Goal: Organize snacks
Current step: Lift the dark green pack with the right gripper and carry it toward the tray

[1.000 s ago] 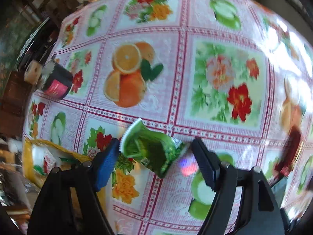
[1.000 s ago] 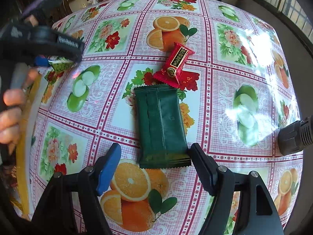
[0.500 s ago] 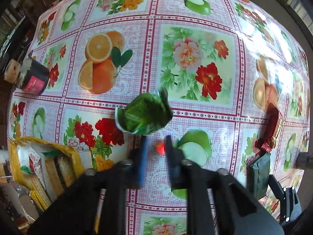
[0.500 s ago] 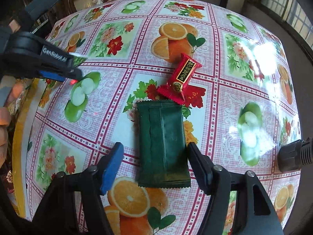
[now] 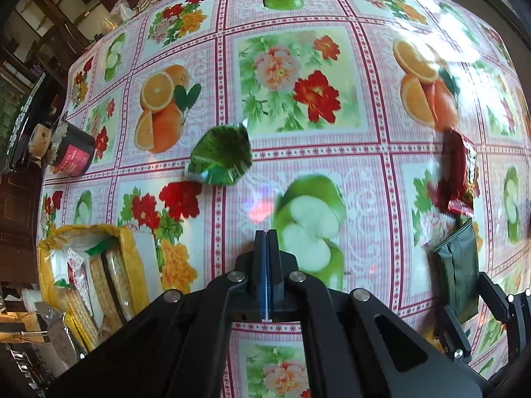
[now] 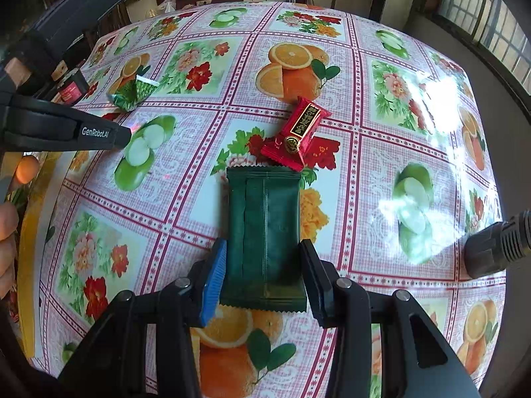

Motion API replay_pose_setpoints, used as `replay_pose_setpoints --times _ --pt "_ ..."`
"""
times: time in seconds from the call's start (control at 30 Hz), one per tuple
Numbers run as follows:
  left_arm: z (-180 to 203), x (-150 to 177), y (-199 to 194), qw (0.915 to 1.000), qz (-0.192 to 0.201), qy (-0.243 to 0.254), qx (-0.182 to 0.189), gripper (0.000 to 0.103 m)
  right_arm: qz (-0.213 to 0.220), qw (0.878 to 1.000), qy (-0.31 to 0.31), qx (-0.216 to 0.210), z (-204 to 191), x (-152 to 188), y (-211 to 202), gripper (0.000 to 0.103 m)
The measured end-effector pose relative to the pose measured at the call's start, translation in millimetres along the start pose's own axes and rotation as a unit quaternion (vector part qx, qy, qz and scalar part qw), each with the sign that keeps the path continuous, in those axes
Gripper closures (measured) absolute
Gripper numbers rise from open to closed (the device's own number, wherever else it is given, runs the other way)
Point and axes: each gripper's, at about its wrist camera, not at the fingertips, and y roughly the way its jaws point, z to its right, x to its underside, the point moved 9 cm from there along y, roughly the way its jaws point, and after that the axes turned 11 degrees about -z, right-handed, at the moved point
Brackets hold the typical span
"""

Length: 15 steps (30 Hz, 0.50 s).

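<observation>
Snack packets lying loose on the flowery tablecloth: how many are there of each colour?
Green: 2, the crumpled green packet and the flat dark green packet between the right tongs.
Red: 1, the red packet.
Total: 3 loose packets.

The table is covered by a glossy oilcloth printed in squares of oranges, cut green apples and flowers, divided by red and pink bands. Strong daylight is reflected as white glare on its right side. A window with a barred grille is seen at the upper right, above a dark sill. Beyond the far edge, dark wooden furniture and pale walls are seen, too dim and distorted to be told apart further
</observation>
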Motion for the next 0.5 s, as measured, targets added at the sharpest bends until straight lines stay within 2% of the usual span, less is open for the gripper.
replay_pose_setpoints --times 0.23,0.5 --pt "5 39 -5 0.9999 -0.003 -0.002 -0.015 0.102 -0.001 1.000 -0.002 -0.005 -8 40 -13 0.059" --pt "24 112 -16 0.9997 0.002 0.019 -0.017 0.102 0.011 1.000 0.004 -0.002 -11 92 -36 0.059"
